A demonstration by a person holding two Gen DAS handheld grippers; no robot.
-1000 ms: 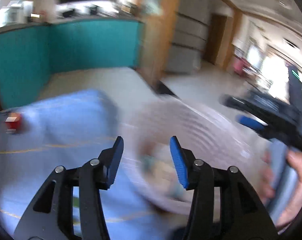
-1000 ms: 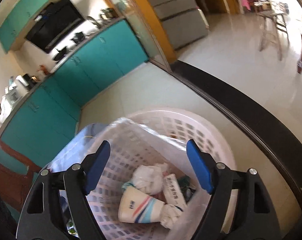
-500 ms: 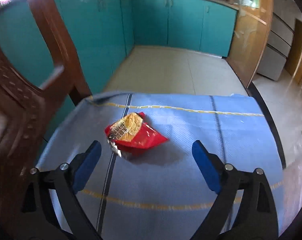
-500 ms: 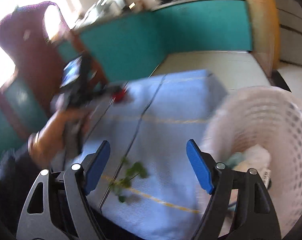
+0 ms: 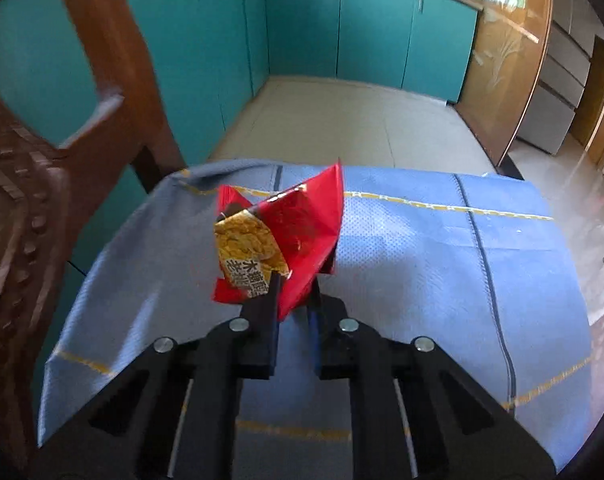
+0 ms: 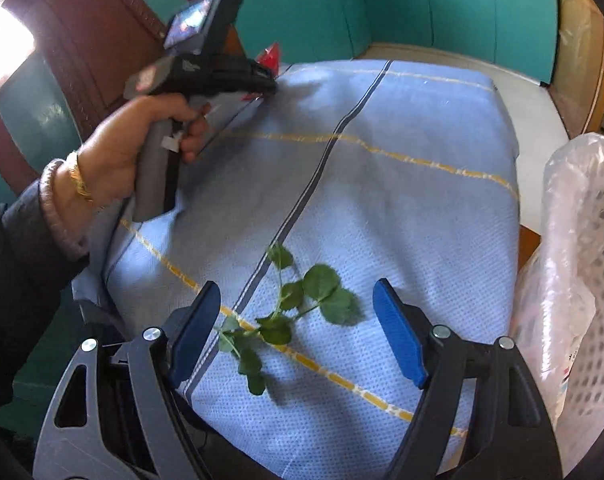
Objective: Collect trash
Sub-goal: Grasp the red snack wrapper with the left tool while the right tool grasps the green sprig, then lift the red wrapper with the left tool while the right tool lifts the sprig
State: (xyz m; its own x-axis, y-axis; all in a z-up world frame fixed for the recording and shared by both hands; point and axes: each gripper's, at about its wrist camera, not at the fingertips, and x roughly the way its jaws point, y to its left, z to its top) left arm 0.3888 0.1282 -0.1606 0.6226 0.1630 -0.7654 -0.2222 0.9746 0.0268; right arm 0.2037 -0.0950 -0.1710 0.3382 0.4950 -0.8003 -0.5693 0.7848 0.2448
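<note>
Two tongs, one load.
Left tongs (image 5: 293, 280) clamp my crumpled red-and-gold snack wrapper (image 5: 280, 240); right tongs (image 6: 296, 322) gape over a green leafy sprig (image 6: 290, 304).

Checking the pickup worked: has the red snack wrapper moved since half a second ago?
Yes. The red snack wrapper lay flat on the blue tablecloth; now the left gripper pinches it, tilted upward.

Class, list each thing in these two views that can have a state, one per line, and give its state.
Left gripper: shut on the wrapper.
Wrapper: crumpled, lifted off the cloth.
Right gripper: open, jaws either side of the sprig.
Sprig: lying loose on the cloth.
Cloth: spread over the table.
Basket: lined with a clear bag.
</note>
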